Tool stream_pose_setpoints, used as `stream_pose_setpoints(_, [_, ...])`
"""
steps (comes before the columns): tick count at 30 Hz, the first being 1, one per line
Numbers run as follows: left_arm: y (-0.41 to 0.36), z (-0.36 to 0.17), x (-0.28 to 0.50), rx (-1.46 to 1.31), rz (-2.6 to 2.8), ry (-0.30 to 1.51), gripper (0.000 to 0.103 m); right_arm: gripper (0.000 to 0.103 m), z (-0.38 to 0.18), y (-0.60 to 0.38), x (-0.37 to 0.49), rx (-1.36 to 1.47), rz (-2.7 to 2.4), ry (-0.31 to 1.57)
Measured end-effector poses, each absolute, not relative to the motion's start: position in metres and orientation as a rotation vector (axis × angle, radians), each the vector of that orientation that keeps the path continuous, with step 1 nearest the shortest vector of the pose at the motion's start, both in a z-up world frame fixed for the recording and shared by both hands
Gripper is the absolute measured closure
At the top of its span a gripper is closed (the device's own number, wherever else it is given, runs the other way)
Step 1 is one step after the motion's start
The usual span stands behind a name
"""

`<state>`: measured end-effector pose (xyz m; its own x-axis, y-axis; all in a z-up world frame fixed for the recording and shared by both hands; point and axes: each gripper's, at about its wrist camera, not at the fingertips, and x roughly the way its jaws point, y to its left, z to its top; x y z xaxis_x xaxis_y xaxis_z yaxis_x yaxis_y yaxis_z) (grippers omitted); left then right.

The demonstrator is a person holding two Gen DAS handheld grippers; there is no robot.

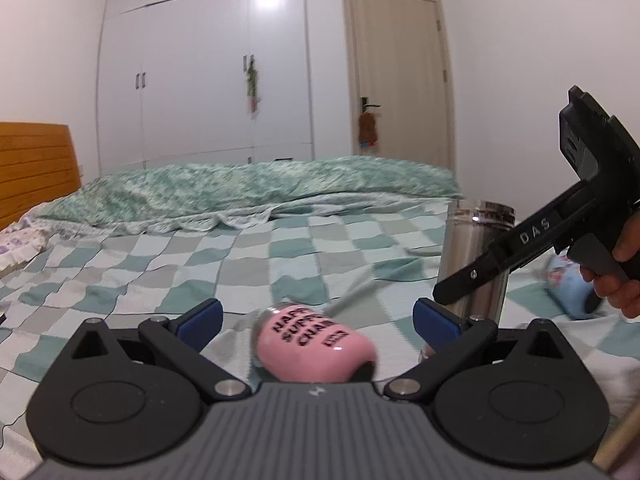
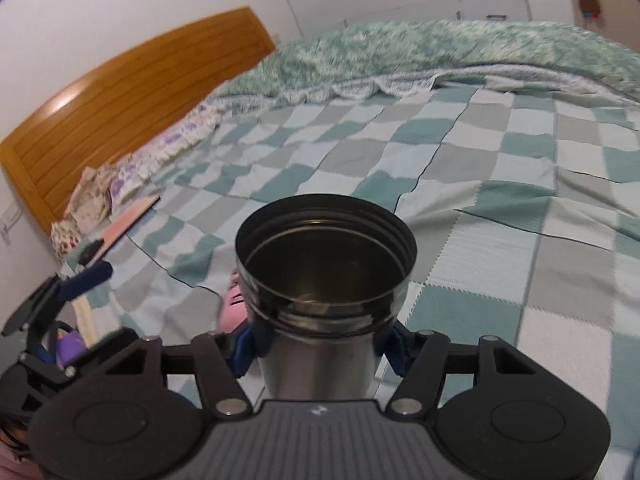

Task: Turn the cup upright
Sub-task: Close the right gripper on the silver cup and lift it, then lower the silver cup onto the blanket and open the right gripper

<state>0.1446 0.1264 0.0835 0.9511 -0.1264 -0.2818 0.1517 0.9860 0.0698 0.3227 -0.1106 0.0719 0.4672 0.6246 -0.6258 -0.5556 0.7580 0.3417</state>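
On the checkered bed (image 2: 500, 152), the right gripper (image 2: 320, 344) is clamped on the steel cup (image 2: 324, 280), which stands with its mouth up — that one looks done; the left gripper (image 1: 316, 320) has its fingers wide apart around the pink cup (image 1: 316, 344), lying on its side and waiting to be turned.

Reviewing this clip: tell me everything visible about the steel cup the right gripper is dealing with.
The cylindrical stainless-steel cup looks like brushed, shiny metal with a ridged, threaded-looking band around its rim. It has no lid, and its dark interior appears empty. It stands upright, mouth up, over the teal, grey and white checkered bedspread; whether its base rests on the fabric is hidden. The right gripper is shut on its body below the rim, a blue-padded finger on each side. A pink cup lies beside it.
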Motion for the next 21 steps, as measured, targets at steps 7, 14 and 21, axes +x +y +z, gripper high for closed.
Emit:
stream_pose_setpoints(7, [0.115,0.089,0.104,0.099,-0.219,0.279,0.000,0.041,0.094,-0.143,0.249,0.142,0.658,0.783])
stream_pose_setpoints(14, [0.104,0.081,0.066,0.115,-0.312,0.290,0.000,0.041,0.086,-0.157,0.181,0.153,0.599,0.826])
stream_pose_setpoints(21, [0.103,0.061,0.057,0.147,-0.370,0.362,0.000,0.041,0.063,-0.155,0.165,0.155,0.532,0.936])
